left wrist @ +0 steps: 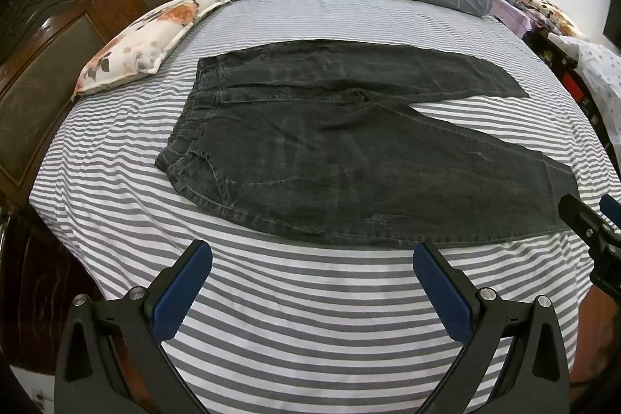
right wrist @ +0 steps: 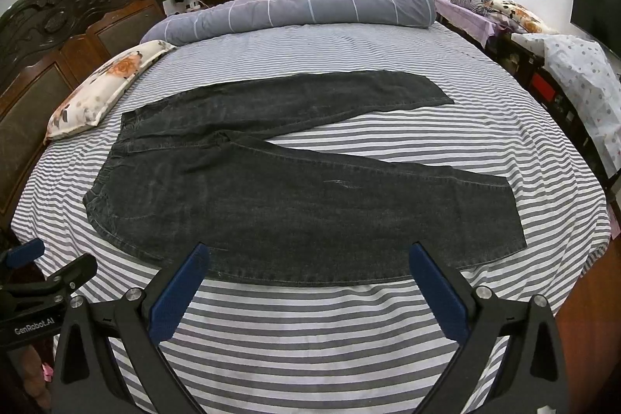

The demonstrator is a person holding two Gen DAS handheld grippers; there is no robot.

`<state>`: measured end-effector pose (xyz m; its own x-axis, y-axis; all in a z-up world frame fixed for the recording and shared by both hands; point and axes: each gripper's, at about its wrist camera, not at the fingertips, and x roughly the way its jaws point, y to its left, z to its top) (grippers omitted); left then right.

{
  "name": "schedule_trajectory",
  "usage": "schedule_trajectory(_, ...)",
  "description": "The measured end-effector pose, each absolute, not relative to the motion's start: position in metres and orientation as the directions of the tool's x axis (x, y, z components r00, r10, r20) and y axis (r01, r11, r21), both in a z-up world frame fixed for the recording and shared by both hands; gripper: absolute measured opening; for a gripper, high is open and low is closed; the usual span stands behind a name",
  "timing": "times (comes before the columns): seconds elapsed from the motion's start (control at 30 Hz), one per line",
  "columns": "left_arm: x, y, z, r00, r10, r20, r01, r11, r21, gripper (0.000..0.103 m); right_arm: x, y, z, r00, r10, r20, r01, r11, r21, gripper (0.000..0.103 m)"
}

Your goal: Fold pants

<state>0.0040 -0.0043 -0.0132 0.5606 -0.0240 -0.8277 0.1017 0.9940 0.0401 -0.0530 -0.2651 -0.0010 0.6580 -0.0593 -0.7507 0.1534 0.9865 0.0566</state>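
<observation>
Folding has not begun: the step in hand is the approach to the near leg. Item: pants (left wrist: 341, 146), dark washed denim, laid flat on the striped bedsheet (left wrist: 291, 317), waistband toward the carved headboard (left wrist: 50, 37), legs spread apart in a V with a wedge of sheet showing between them; faint wear marks on the near leg, cloth otherwise smooth. Tools: left gripper (left wrist: 312, 278) and right gripper (right wrist: 309, 278), both with jaws spread wide and holding nothing, both hovering over bare sheet just short of the near leg's outer seam. Handling advice, as a judgement: bring one leg over the other, so take the near leg at two well-separated places, one toward the waist corner and one toward the hem (right wrist: 516, 216), pinching only that leg's layers, not the sheet beneath. Lift both ends together and level so the denim, likely stiff and heavy, carries over without dragging or wrinkling. Nearby: floral pillow (left wrist: 147, 41), rolled grey duvet (right wrist: 295, 8), well apart from the work.
</observation>
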Motion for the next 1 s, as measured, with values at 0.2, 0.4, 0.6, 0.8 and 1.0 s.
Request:
schedule_trajectory(0.2,0.0045,-0.004,-0.0128,0.56,-0.022,-0.829,0.1,0.994,0.041,0.103,-0.0527,-0.2651,-0.001,0.657,-0.06,-0.751,0.155,0.986,0.056,0.102)
schedule_trajectory(0.4,0.0037,-0.0026,-0.013,0.56,-0.023,-0.828,0.092,0.995,0.034,0.103,-0.0531,-0.2652,-0.001,0.658,-0.06,-0.751,0.153,0.987,0.056,0.101)
schedule_trajectory(0.6,0.0013,-0.0012,-0.0117,0.565,-0.021,-0.825,0.087,0.996,0.034,0.103,-0.053,-0.265,-0.0011,0.657,-0.06,-0.751,0.153,0.987,0.055,0.101)
schedule_trajectory(0.8,0.0016,-0.001,-0.0113,0.564,-0.02,-0.825,0.087,0.996,0.035,0.103,-0.0531,-0.2651,-0.0014,0.657,-0.06,-0.752,0.154,0.986,0.056,0.101)
schedule_trajectory(1.0,0.0011,0.0001,-0.011,0.562,-0.017,-0.827,0.083,0.996,0.036,0.103,-0.0535,-0.2646,-0.0015,0.657,-0.059,-0.752,0.154,0.986,0.057,0.101)
